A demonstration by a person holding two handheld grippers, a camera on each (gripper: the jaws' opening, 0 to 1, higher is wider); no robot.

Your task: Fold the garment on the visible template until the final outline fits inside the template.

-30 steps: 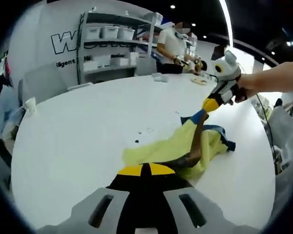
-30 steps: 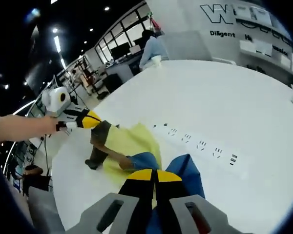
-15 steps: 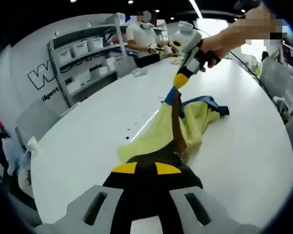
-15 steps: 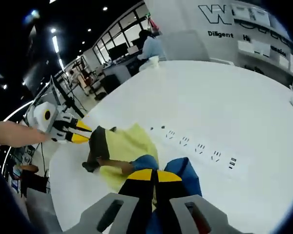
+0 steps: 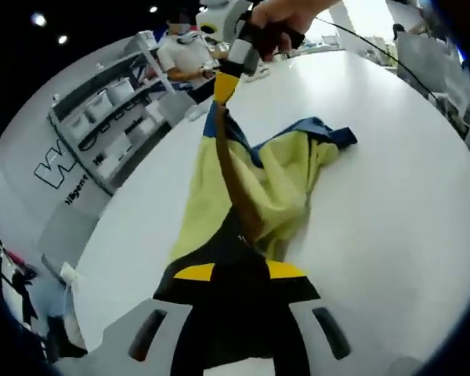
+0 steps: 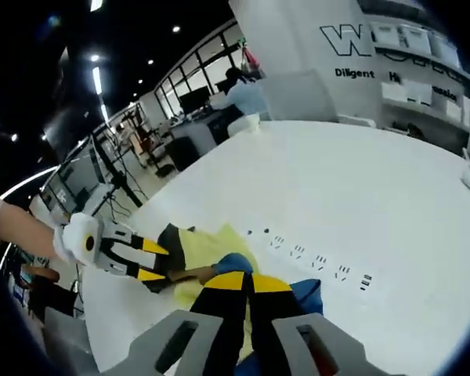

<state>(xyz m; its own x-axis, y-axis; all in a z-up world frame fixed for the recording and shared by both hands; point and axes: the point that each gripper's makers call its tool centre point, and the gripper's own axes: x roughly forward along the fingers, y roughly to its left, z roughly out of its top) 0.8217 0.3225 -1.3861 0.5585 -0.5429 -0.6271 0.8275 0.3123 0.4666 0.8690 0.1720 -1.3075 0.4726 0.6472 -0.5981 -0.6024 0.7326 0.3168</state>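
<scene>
I see the yellow and blue garment (image 5: 258, 188) lifted off the white table (image 5: 392, 196), stretched between my jaws. Left gripper (image 5: 239, 274) clamps its dark edge; right gripper (image 6: 239, 283) pinches the blue edge. Template marks (image 6: 317, 262) lie ahead-right of the right jaws.

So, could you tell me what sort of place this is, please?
Probably a lab or open-plan workspace: a large white table, shelving with storage bins, wall lettering, and a person at a desk with monitors.
</scene>
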